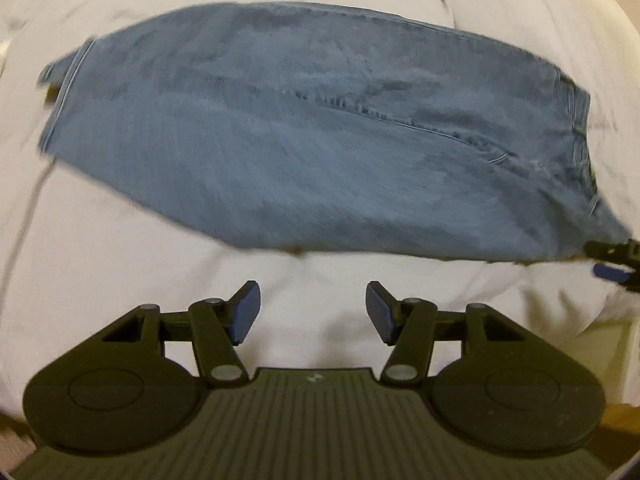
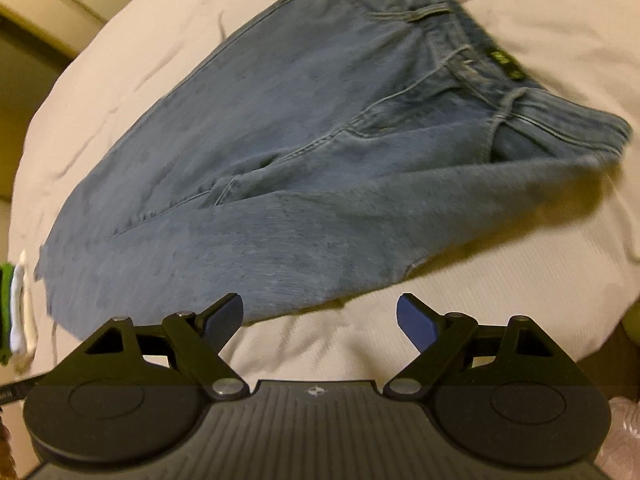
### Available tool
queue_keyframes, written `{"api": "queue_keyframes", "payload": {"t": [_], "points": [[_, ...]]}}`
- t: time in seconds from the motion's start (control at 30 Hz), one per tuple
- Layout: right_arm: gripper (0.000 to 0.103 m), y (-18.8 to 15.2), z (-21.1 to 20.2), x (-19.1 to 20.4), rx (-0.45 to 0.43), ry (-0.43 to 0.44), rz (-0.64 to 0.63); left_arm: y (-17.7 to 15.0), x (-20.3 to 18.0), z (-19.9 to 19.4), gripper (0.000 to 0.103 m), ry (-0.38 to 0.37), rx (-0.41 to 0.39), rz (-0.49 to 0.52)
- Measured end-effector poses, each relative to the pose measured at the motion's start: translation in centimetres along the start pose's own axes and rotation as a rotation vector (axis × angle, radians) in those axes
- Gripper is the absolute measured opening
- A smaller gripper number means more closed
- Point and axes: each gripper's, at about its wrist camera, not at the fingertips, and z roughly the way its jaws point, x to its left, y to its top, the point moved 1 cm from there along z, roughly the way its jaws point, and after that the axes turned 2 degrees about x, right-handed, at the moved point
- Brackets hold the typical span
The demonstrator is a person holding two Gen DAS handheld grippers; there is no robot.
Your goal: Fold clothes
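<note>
A pair of blue jeans [image 1: 304,128] lies folded lengthwise on a white bed cover, waistband to the right and frayed hems to the left. My left gripper [image 1: 314,312] hovers open over bare cover just short of the jeans' near edge, nothing between its fingers. In the right wrist view the jeans [image 2: 280,152] stretch from the waistband with its belt loops at top right to the hems at lower left. My right gripper [image 2: 320,320] stands open at the near folded edge, holding nothing. Its tips [image 1: 616,260] also show at the right edge of the left wrist view.
The white bed cover [image 1: 120,264] is wrinkled and drops away at the right [image 1: 600,332]. A green and white item [image 2: 12,312] lies at the left edge of the right wrist view. A wall and cabinet [image 2: 32,4] stand beyond the bed.
</note>
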Motion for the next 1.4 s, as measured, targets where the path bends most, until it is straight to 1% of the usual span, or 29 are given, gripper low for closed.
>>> {"api": "queue_keyframes", "payload": {"t": [0.1, 0.17, 0.23, 0.3, 0.37, 0.4, 0.43, 0.47, 0.57, 0.67, 0.8, 0.9, 0.93, 0.97, 1.03, 1.1, 1.13, 1.2, 1.23, 1.27, 1.3, 1.33, 1.4], "points": [[0.086, -1.6, 0.3, 1.1, -0.012, -0.031, 0.063, 2.5, 2.5, 1.0, 0.053, 0.003, 0.007, 0.129], [0.086, -2.3, 1.3, 2.4, -0.001, -0.05, 0.074, 4.2, 4.3, 1.6, 0.053, 0.008, 0.003, 0.23], [0.086, -3.0, 2.5, 3.9, 0.015, -0.07, 0.067, 5.6, 6.2, 2.2, 0.053, 0.018, 0.007, 0.308], [0.086, -3.7, 4.1, 5.9, 0.035, -0.089, 0.02, 7.1, 8.0, 3.0, 0.053, 0.021, 0.016, 0.381], [0.082, -3.7, 5.4, 7.9, 0.041, -0.093, -0.036, 8.1, 9.1, 3.9, 0.053, 0.027, 0.027, 0.44], [0.08, -3.5, 6.1, 8.9, 0.042, -0.089, -0.067, 8.6, 9.5, 4.4, 0.053, 0.028, 0.029, 0.473], [0.075, -3.1, 6.7, 10.0, 0.043, -0.083, -0.098, 9.1, 9.9, 5.0, 0.053, 0.028, 0.03, 0.504], [0.072, -2.5, 7.4, 10.8, 0.046, -0.079, -0.127, 9.6, 10.2, 5.4, 0.053, 0.025, 0.029, 0.533], [0.069, -0.8, 9.1, 12.7, 0.052, -0.078, -0.207, 11.3, 10.7, 6.9, 0.053, 0.012, 0.021, 0.635], [0.069, 0.9, 10.4, 13.6, 0.062, -0.08, -0.262, 13.1, 11.0, 8.5, 0.054, 0.006, 0.014, 0.753], [0.069, 2.3, 11.5, 14.2, 0.085, -0.098, -0.306, 15.3, 11.8, 10.4, 0.058, 0.04, 0.002, 0.945], [0.069, 2.8, 11.9, 14.1, 0.096, -0.111, -0.304, 16.7, 12.6, 11.3, 0.061, 0.061, 0.006, 1.047], [0.069, 2.9, 12.1, 13.9, 0.101, -0.116, -0.3, 17.0, 12.9, 11.5, 0.064, 0.06, 0.008, 1.085], [0.069, 3.0, 12.2, 13.8, 0.107, -0.123, -0.295, 17.2, 13.1, 11.8, 0.066, 0.062, 0.016, 1.122], [0.07, 3.2, 12.5, 13.4, 0.117, -0.135, -0.287, 17.7, 13.3, 12.7, 0.066, 0.065, 0.042, 1.187], [0.072, 3.2, 12.6, 13.1, 0.124, -0.147, -0.281, 18.0, 13.6, 13.7, 0.065, 0.048, 0.103, 1.239], [0.073, 3.2, 12.5, 12.8, 0.125, -0.152, -0.279, 18.2, 13.7, 14.3, 0.062, 0.038, 0.136, 1.259], [0.073, 3.1, 12.2, 12.4, 0.124, -0.161, -0.273, 18.8, 14.0, 15.1, 0.036, 0.009, 0.199, 1.256], [0.073, 3.1, 12.0, 12.2, 0.121, -0.166, -0.27, 19.1, 14.1, 15.2, 0.014, 0.015, 0.207, 1.246], [0.073, 3.0, 11.7, 12.0, 0.115, -0.172, -0.266, 19.4, 14.2, 15.1, 0.006, 0.025, 0.201, 1.232], [0.073, 2.8, 11.2, 11.7, 0.101, -0.18, -0.265, 19.5, 14.3, 14.6, 0.002, 0.025, 0.188, 1.215], [0.073, 2.6, 10.7, 11.4, 0.086, -0.187, -0.264, 19.5, 14.5, 13.9, 0.0, 0.027, 0.165, 1.201], [0.073, 2.2, 9.4, 10.4, 0.06, -0.201, -0.252, 18.7, 15.2, 11.4, 0.0, 0.017, 0.092, 1.159]]}}
